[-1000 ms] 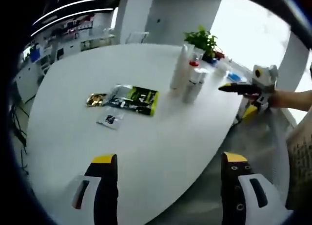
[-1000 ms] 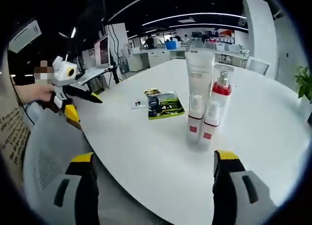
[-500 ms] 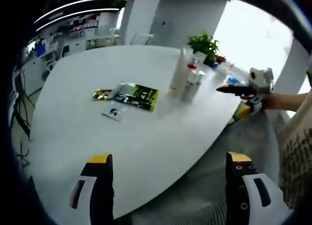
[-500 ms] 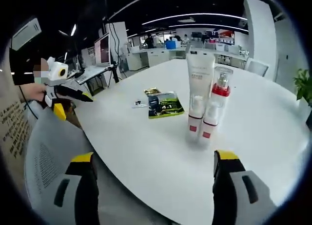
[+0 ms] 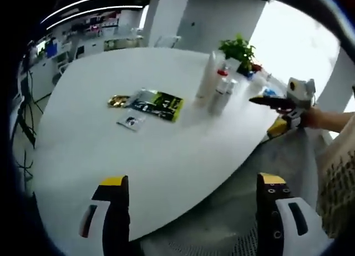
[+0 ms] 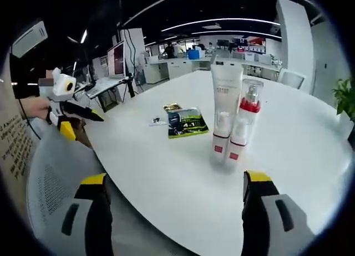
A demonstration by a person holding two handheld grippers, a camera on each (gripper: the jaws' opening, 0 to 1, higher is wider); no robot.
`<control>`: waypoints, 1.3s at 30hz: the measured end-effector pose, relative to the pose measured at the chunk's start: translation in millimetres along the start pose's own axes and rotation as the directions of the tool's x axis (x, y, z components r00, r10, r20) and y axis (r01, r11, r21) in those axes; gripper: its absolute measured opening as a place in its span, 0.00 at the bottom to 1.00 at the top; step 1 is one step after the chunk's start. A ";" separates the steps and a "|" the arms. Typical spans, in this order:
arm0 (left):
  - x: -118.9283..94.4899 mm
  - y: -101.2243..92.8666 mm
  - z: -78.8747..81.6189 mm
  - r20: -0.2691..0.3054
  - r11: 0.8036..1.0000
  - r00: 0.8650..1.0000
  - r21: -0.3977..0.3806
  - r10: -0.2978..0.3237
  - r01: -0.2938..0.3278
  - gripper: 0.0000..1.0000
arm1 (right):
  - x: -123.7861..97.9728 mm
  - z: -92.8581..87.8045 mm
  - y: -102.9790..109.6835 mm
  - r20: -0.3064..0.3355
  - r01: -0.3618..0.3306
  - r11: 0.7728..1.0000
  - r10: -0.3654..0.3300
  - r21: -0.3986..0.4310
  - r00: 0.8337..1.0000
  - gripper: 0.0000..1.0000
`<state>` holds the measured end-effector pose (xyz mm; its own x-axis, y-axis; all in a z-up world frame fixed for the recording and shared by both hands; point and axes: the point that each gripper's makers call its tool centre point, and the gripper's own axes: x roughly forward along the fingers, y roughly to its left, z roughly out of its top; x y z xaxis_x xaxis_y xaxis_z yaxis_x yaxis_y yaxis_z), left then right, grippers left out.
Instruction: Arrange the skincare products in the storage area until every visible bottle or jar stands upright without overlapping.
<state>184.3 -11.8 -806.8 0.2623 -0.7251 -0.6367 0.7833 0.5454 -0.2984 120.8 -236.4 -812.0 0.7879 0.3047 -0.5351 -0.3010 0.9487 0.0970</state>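
A tall white tube stands upright on the white table, with a red-capped clear bottle and two small white bottles with red labels close around it. The same cluster stands at the table's far side in the left gripper view. My right gripper is open, well short of the bottles, nothing between its jaws. My left gripper is open near the table's edge, far from them. The right gripper shows at the right there; the left gripper shows at the left in the right gripper view.
A green-and-black sachet pack, a gold sachet and a small clear packet lie flat mid-table. A potted plant stands beyond the bottles. A grey mesh chair sits by the table edge. Desks and monitors fill the background.
Both views have shifted slightly with the hands. The left gripper has drawn back a little from the table. The bottles and sachets stay put.
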 end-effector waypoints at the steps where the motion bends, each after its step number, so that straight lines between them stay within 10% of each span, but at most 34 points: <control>1: 2.8 2.0 8.1 0.032 0.999 0.999 -0.024 0.023 -0.023 0.91 | 0.1 0.0 -0.1 0.000 0.001 1.000 -0.001 0.001 1.000 0.99; 23: 111.0 13.9 79.0 0.035 0.943 0.962 -0.211 0.271 -0.259 0.95 | -0.5 -3.7 0.3 -0.019 0.003 1.000 -0.003 0.003 1.000 0.99; 39: 152.8 39.6 99.4 0.013 0.894 0.930 -0.280 0.367 -0.349 0.95 | 2.3 -8.2 -2.8 -0.051 -0.002 1.000 0.003 0.006 0.999 0.97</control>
<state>311.5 -142.8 -845.3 0.5385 -0.4799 -0.6926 0.4514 0.8584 -0.2439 119.1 -239.1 -820.4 0.7588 0.3026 -0.5768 -0.2999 0.9484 0.1031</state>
